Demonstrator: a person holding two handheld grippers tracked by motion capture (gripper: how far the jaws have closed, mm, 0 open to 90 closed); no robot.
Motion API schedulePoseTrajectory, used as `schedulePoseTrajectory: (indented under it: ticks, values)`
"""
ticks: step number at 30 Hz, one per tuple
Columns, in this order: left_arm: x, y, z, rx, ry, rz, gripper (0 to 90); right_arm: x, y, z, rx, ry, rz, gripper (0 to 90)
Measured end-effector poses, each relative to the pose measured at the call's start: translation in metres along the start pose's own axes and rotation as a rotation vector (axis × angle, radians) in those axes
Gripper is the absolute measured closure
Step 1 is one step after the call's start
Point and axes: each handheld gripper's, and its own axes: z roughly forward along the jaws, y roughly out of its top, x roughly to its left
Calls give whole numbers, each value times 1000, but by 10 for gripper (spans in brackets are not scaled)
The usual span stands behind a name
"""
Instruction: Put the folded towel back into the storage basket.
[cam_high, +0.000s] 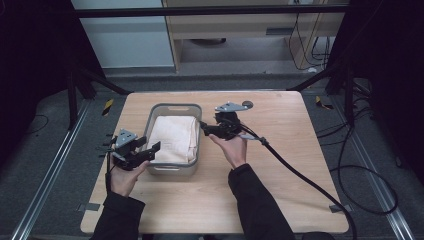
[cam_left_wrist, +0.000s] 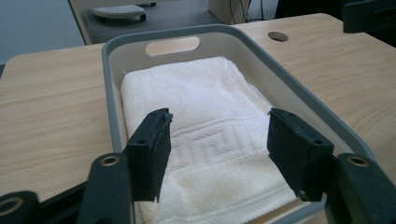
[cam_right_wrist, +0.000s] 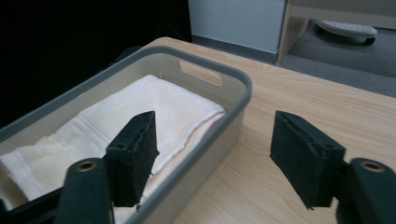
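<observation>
My left gripper (cam_high: 150, 150), right gripper (cam_high: 206, 129) wide open, holding nothing. Towel (cam_high: 173, 138) in bin (cam_high: 172, 169), frame middle. I think: pinch towel edges evenly, lift straight.

towel (cam_high: 173, 137) lies in bin (cam_high: 172, 170) (mid-table (cam_high: 280, 165)).

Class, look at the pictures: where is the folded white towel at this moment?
The folded white towel lies inside the grey basket near the middle of the wooden table, between the left gripper and the right gripper.
</observation>
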Motion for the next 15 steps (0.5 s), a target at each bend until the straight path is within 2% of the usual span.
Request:
schedulePoseTrajectory:
  ticks: [9, 15]
  values:
    - [-13, -5, -5, -24, -29, 40, 308, -25, -15, -50, -36, -8, -1, 213]
    - [-18, -12, -7, -17, -32, 68, 279, -44, -36, -77, -40, -7, 32, 176]
